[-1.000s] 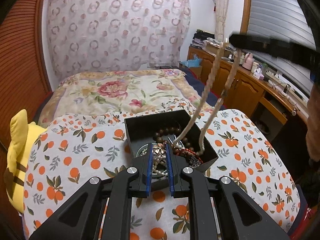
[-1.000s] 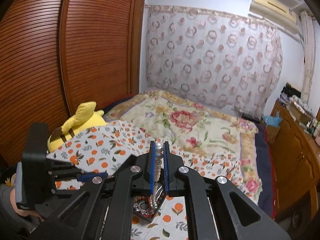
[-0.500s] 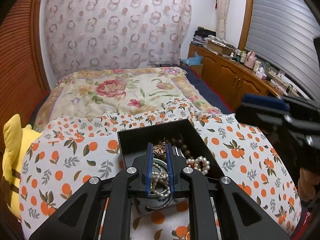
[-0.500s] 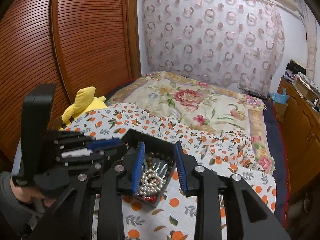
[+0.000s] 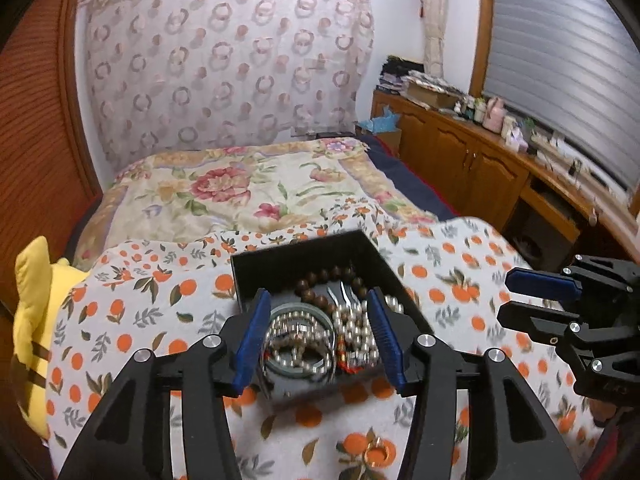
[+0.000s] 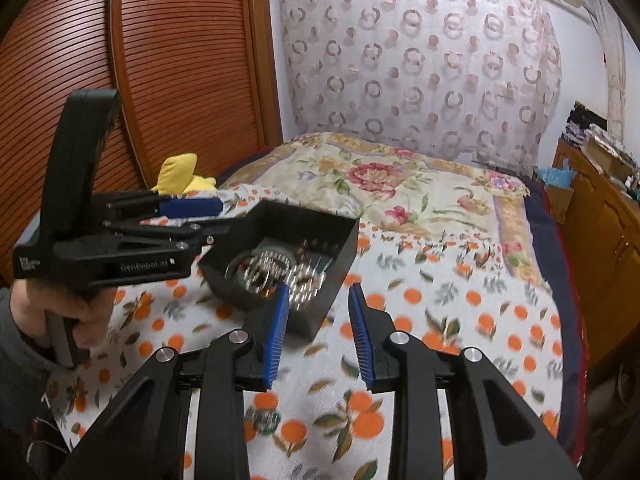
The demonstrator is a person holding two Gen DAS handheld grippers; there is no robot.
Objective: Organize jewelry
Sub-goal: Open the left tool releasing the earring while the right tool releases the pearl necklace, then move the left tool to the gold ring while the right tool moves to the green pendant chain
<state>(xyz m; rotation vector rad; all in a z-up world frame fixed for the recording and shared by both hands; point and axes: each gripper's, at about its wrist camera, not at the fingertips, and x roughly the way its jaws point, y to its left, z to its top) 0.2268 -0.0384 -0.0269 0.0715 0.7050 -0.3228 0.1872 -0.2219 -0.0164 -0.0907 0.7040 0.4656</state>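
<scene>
Both wrist cameras look steeply down along their fingers, close over the open black jewelry box (image 5: 298,258) (image 6: 340,250) on the orange-print cloth (image 5: 132,308) (image 6: 460,320), seen from opposite sides.

Black box (image 5: 256,276) with white pearls (image 5: 356,330), brown beads (image 5: 316,280). White cloth (image 5: 132,312), orange-fruit and leaf print. Floral cream bedspread (image 5: 240,188). Yellow plush (image 5: 32,312). Black hand-held gripper (image 5: 318,334), blue pads (image 5: 252,340). Reddish-brown slatted wardrobe (image 6: 180,60).

Open black box (image 5: 304,256) of tangled pearl strands (image 5: 356,326) and brown beads on orange-print cloth
</scene>
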